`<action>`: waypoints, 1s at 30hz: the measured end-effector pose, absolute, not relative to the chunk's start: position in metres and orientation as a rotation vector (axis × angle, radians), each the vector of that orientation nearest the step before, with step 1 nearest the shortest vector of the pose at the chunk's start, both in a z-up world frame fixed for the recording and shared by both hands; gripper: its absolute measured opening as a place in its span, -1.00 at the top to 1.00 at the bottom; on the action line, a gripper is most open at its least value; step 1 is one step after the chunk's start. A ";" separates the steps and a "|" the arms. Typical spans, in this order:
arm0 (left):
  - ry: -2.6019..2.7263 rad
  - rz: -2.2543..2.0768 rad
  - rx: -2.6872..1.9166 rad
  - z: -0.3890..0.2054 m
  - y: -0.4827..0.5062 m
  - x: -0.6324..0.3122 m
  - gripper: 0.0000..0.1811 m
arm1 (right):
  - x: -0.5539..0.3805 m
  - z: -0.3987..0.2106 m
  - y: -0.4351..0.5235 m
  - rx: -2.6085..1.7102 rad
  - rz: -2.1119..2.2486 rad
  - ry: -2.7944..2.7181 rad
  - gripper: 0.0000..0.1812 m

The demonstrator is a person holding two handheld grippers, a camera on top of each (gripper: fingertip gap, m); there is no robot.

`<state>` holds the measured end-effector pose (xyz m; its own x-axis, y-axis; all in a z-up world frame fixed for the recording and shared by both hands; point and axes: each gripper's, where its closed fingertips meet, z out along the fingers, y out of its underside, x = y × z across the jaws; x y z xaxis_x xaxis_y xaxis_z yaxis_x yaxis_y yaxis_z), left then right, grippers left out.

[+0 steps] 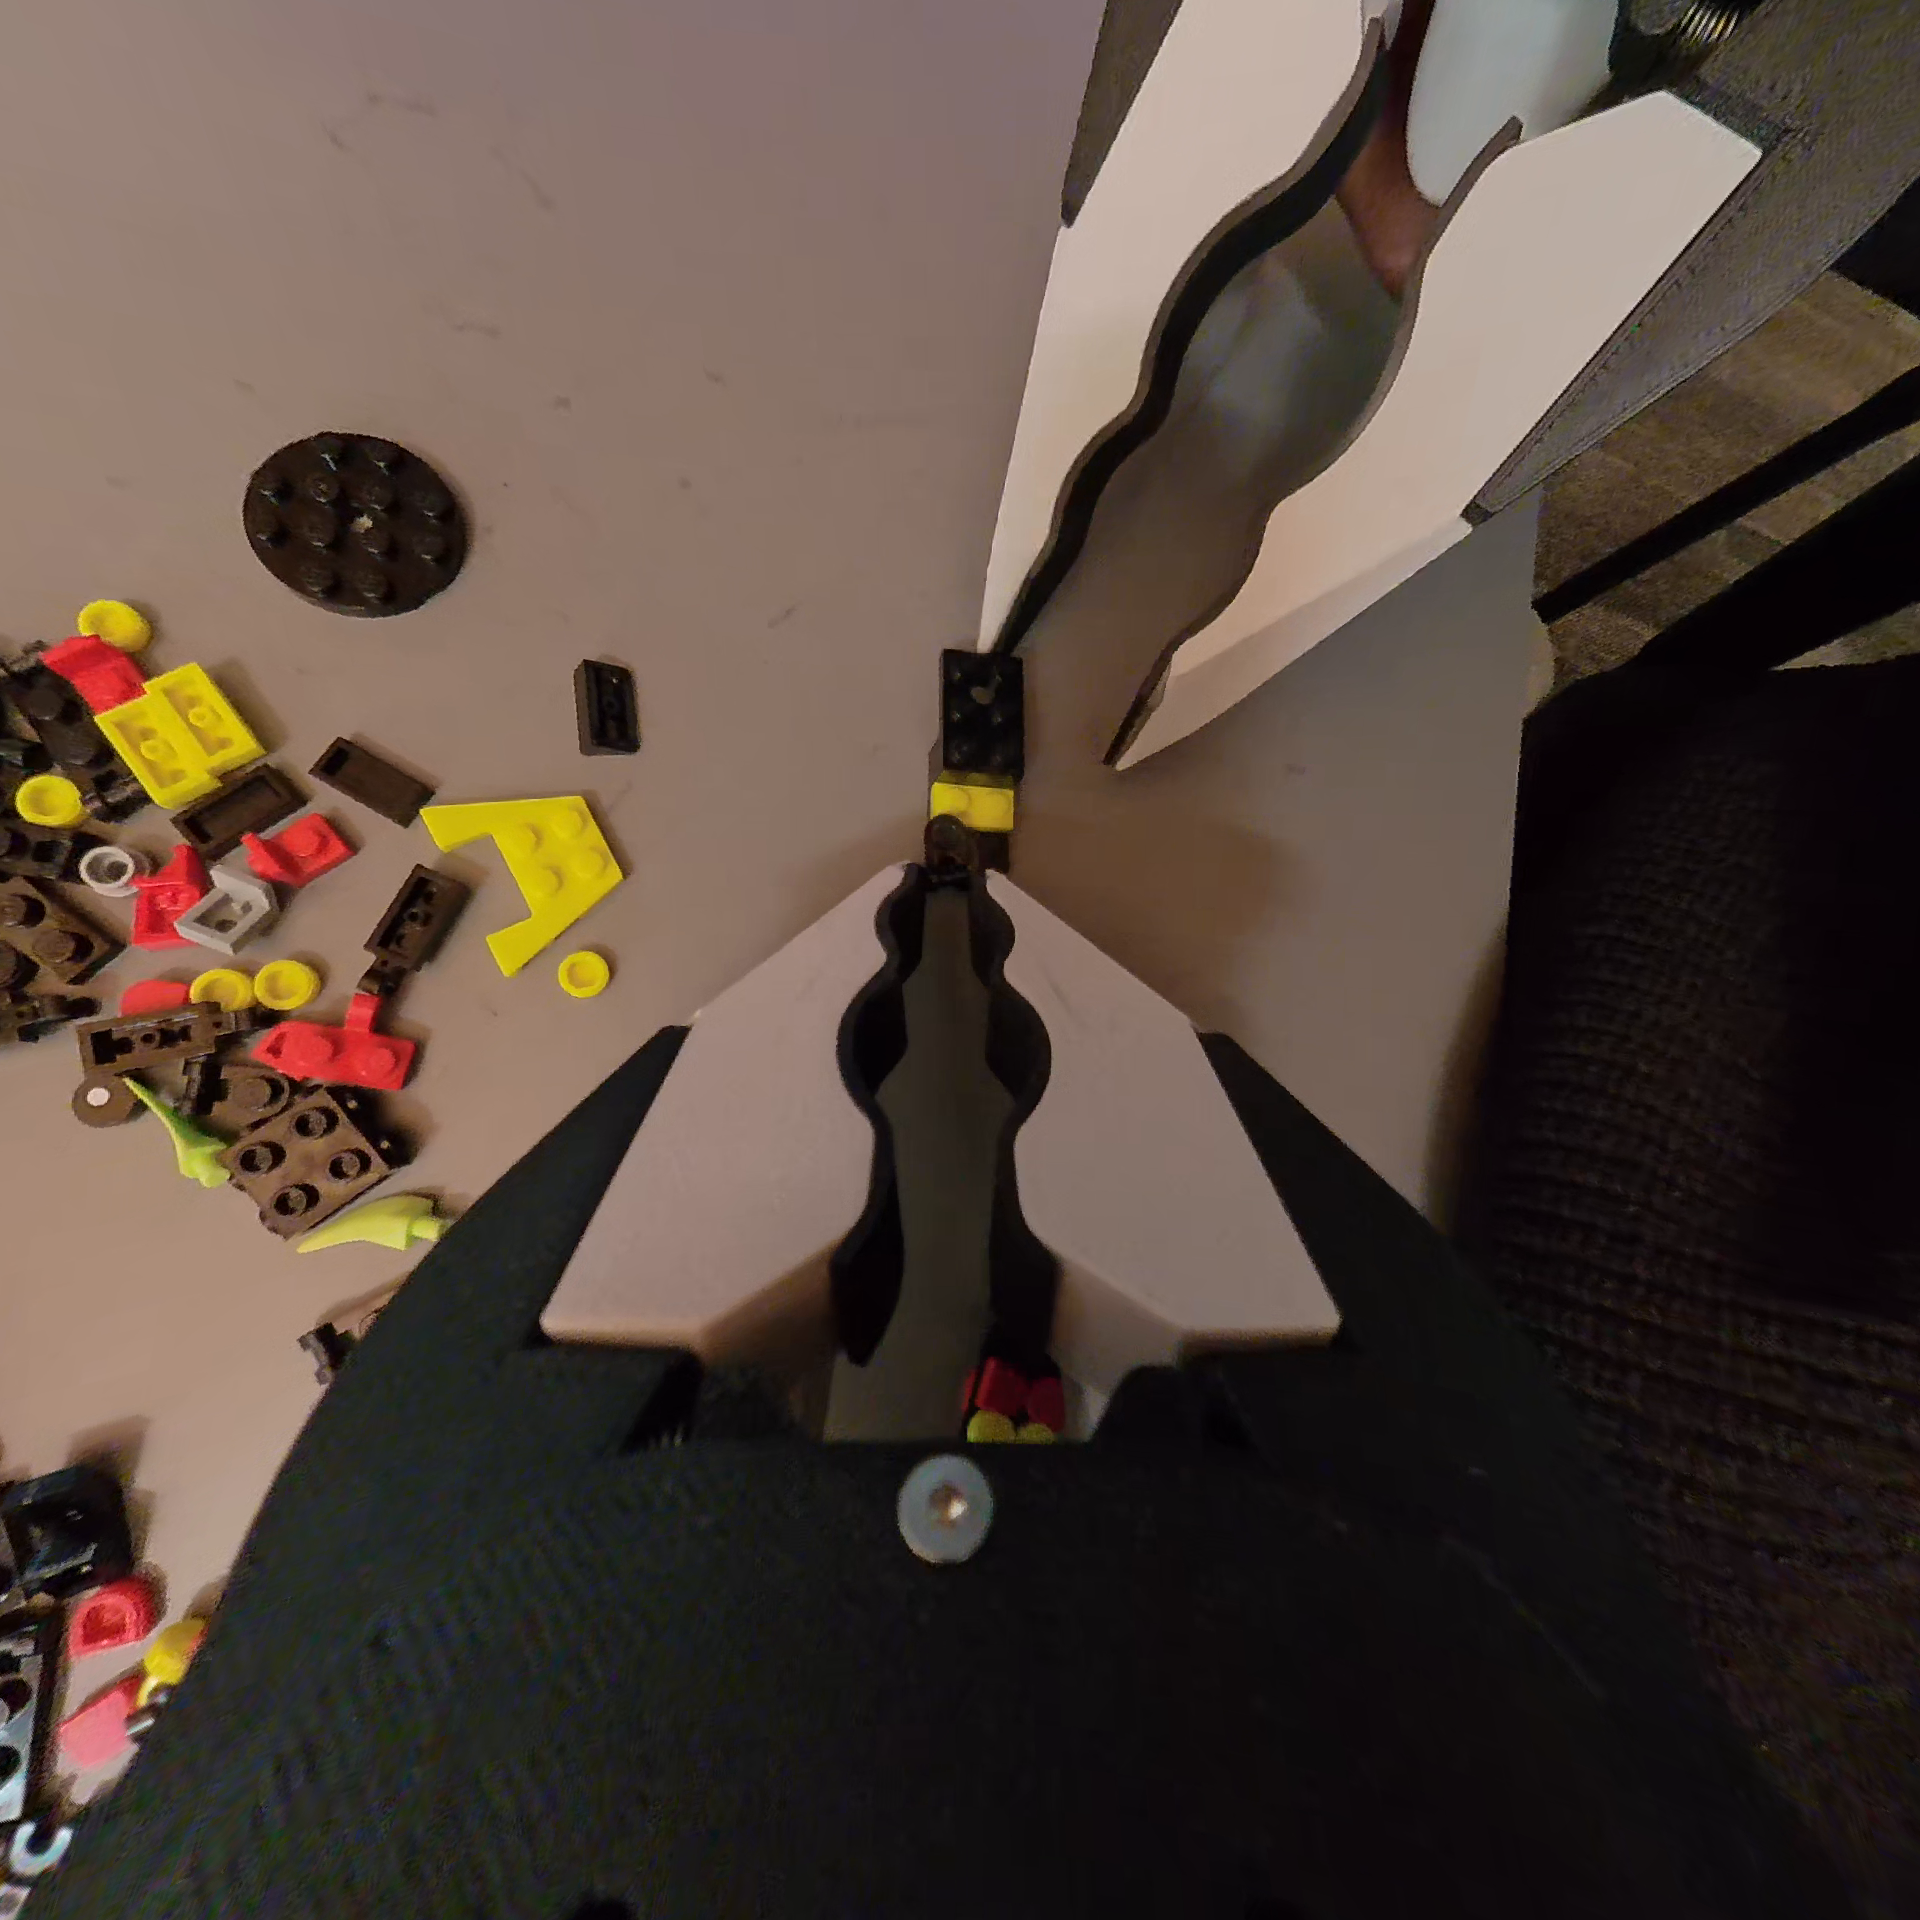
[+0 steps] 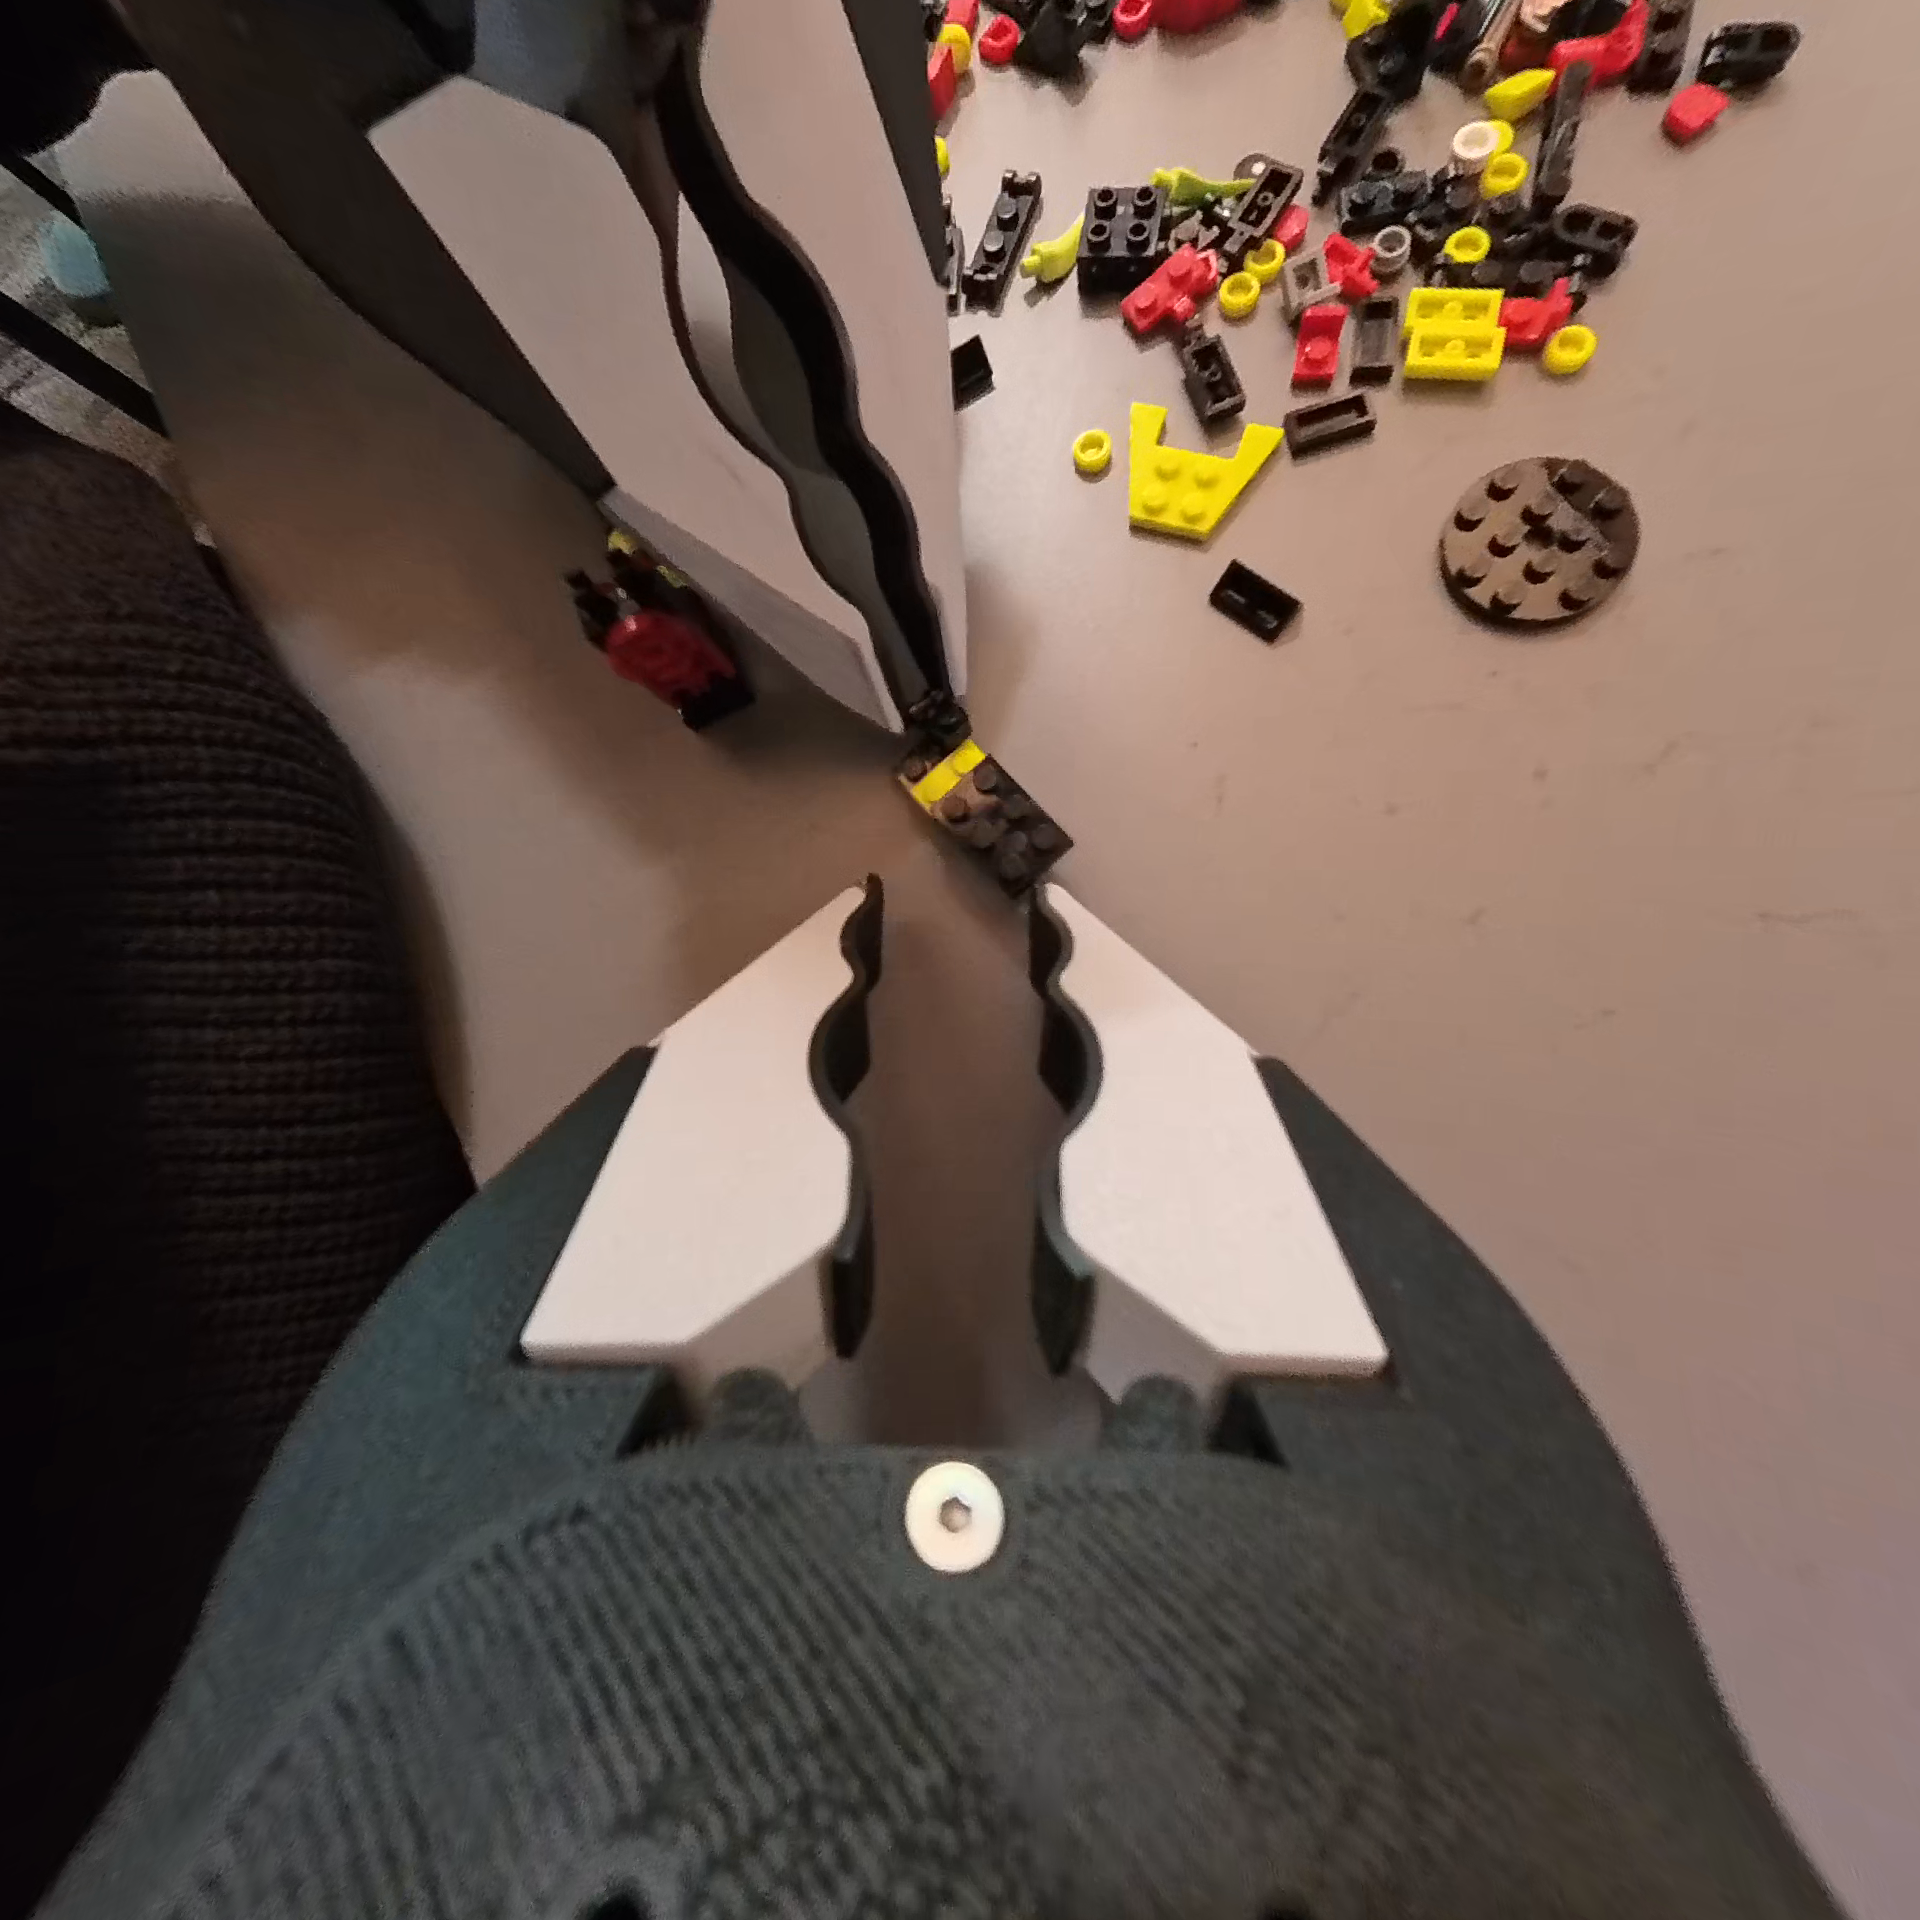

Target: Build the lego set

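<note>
The left gripper (image 1: 951,878) is pinched tight on the near end of a small black-and-yellow lego assembly (image 1: 977,758), its fingertips closed on a little dark piece that juts from the yellow band. In the right wrist view that same assembly (image 2: 987,821) sits just beyond the right gripper (image 2: 956,899), a studded black plate with a yellow brick at its far end, low over the pale table (image 2: 1455,987); whether it touches the surface I cannot tell.

The right gripper is released, jaws parted with table showing between them, and one fingertip (image 2: 1044,904) sits right at the assembly's near corner. From the left wrist view the right gripper (image 1: 1060,696) comes in from the far side, one fingertip meeting the assembly's black end.

Away from the assembly, toward the loose pile, lies a small black tile (image 2: 1254,600), then a yellow wedge plate (image 2: 1195,478) with a yellow round stud (image 2: 1091,452) beside it. The round black plate (image 2: 1540,540) lies alone, well apart from the assembly. Past the wedge spreads the heap of loose bricks (image 2: 1403,239) in red, yellow and black. Under the left gripper's body, beside the assembly, sits a red-and-black partial build (image 2: 660,649).
</note>
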<state>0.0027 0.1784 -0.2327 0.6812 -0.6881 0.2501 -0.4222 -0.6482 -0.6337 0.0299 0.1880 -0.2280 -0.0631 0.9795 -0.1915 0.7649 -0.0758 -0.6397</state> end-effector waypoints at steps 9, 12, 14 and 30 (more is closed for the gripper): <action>0.880 -0.638 -2.377 -0.235 0.175 0.003 0.93 | 0.025 -0.219 0.197 -1.825 0.831 -1.815 0.66; 0.879 -0.638 -2.380 -0.236 0.175 0.004 0.93 | 0.014 -0.207 0.189 -1.764 0.904 -1.781 0.71; 0.878 -0.641 -2.380 -0.236 0.175 0.005 0.93 | 0.008 -0.202 0.183 -1.724 0.922 -1.779 0.79; 0.878 -0.642 -2.379 -0.236 0.175 0.006 0.93 | -0.001 -0.225 0.183 -1.679 0.647 -1.873 1.00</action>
<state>0.0063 0.1749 -0.2356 0.6775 -0.6924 0.2479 -0.4459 -0.6548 -0.6102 -0.0009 0.1826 -0.2254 -0.0800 0.9940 0.0745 0.7358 0.1093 -0.6683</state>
